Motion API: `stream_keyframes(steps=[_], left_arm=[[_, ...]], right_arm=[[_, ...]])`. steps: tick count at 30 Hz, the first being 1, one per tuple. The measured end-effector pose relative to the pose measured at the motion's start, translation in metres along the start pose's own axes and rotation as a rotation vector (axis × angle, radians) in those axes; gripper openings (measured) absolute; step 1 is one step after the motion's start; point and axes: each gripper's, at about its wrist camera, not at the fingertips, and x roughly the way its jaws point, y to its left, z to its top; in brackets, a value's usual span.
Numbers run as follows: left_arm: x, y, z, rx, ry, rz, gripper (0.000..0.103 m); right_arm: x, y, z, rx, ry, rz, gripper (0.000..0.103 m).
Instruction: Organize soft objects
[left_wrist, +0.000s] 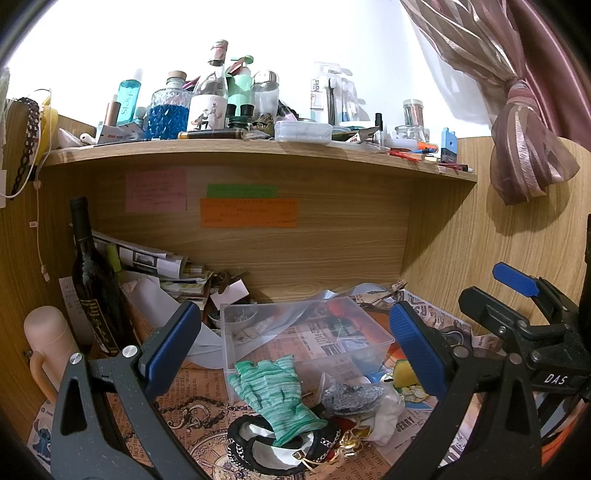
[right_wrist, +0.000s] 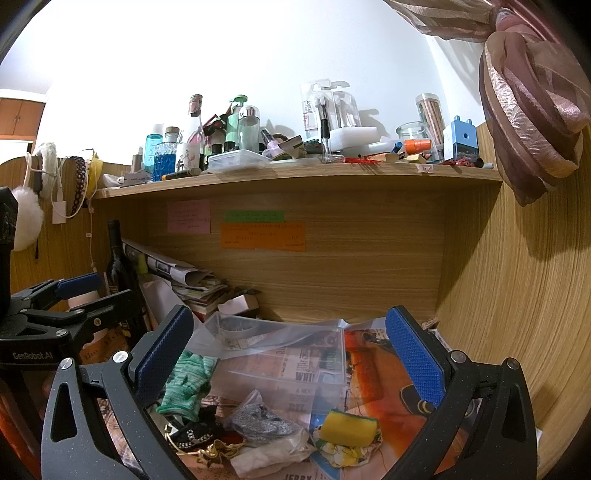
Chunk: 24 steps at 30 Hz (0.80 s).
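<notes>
Green glove (left_wrist: 275, 397) draped over black chain headband (left_wrist: 258, 448), between our left tongs (left_wrist: 295, 347); both tongs (right_wrist: 290, 356) gape empty. Risk: pinching glove snags chain, drags clutter.

Knitted green glove (left_wrist: 275, 397), clear glossy plastic box (left_wrist: 306, 332), wood-grain shelf (left_wrist: 258, 155)

**Bright wall, shaded alcove, heavy fisheye bend**

Both views are sharp at the centre. The white wall (left_wrist: 258, 33) above the shelf (left_wrist: 258, 151) is overexposed to plain white. Under the shelf the wood sits in softer, warmer light. The tied curtain (right_wrist: 532, 110) casts a dark shadow on the side panel (right_wrist: 517, 295). Straight edges bow strongly, and the frame corners fall to black vignette.
</notes>
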Motion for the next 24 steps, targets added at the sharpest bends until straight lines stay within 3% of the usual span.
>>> stream_keyframes(steps=[10, 24], left_arm=[[0.005, 0.002, -0.008, -0.008, 0.038, 0.0, 0.103], [0.075, 0.029, -0.063, -0.105, 0.338, -0.036, 0.103]], right_arm=[[0.008, -0.005, -0.008, 0.008, 0.037, -0.006, 0.103], [0.054, -0.039, -0.068, -0.003, 0.305, -0.05, 0.103]])
